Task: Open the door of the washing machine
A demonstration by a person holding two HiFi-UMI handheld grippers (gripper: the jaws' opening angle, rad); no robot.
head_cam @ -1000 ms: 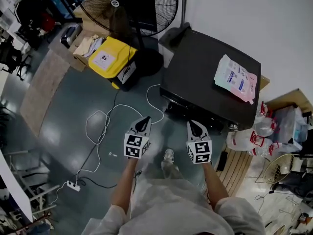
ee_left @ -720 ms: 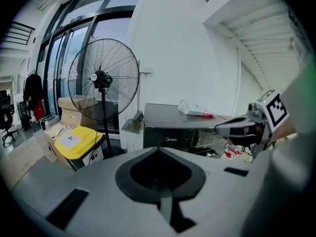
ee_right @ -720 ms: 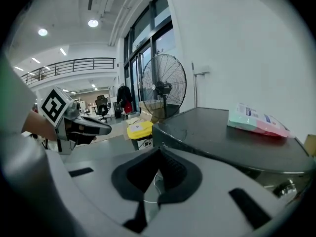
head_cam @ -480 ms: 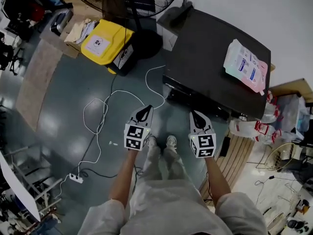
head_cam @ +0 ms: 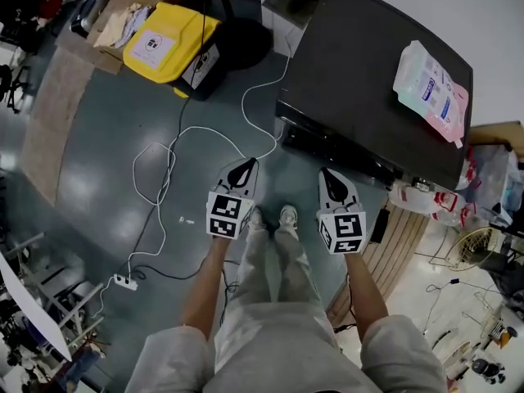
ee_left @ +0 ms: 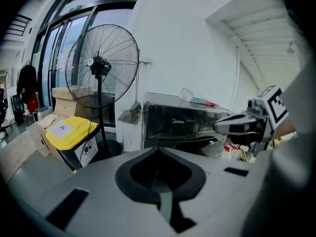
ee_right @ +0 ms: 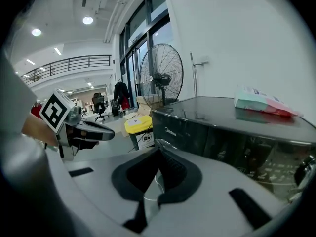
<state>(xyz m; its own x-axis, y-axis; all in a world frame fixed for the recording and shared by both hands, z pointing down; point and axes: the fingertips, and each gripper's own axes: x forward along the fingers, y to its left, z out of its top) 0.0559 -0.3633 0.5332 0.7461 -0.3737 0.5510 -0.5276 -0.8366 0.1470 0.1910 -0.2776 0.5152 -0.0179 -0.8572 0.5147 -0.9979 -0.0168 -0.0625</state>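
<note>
The washing machine (head_cam: 360, 72) is a black, glossy box against the white wall, with a brand mark on its dark front (ee_left: 183, 123) and a flat top (ee_right: 232, 110). My left gripper (head_cam: 244, 164) hangs over the floor a short way in front of the machine's left front corner, its jaws closed to a point with nothing between them. My right gripper (head_cam: 328, 173) is level with it, nearer the machine's front, also closed and empty. Neither touches the machine. Each shows in the other's view: the right gripper (ee_left: 232, 126) and the left gripper (ee_right: 94, 131).
A pastel detergent pouch (head_cam: 431, 91) lies on the machine's top. A yellow-lidded bin (head_cam: 168, 46) and a standing fan (ee_left: 101, 68) stand to the left. A white cable (head_cam: 164, 178) loops over the floor to a power strip (head_cam: 124, 282). Bottles (head_cam: 417, 196) and a slatted pallet (head_cam: 385, 260) crowd the right.
Both grippers have come down a little, side by side, and stay closed. The head view has drawn nearer the machine, and the person's feet have come into view.
</note>
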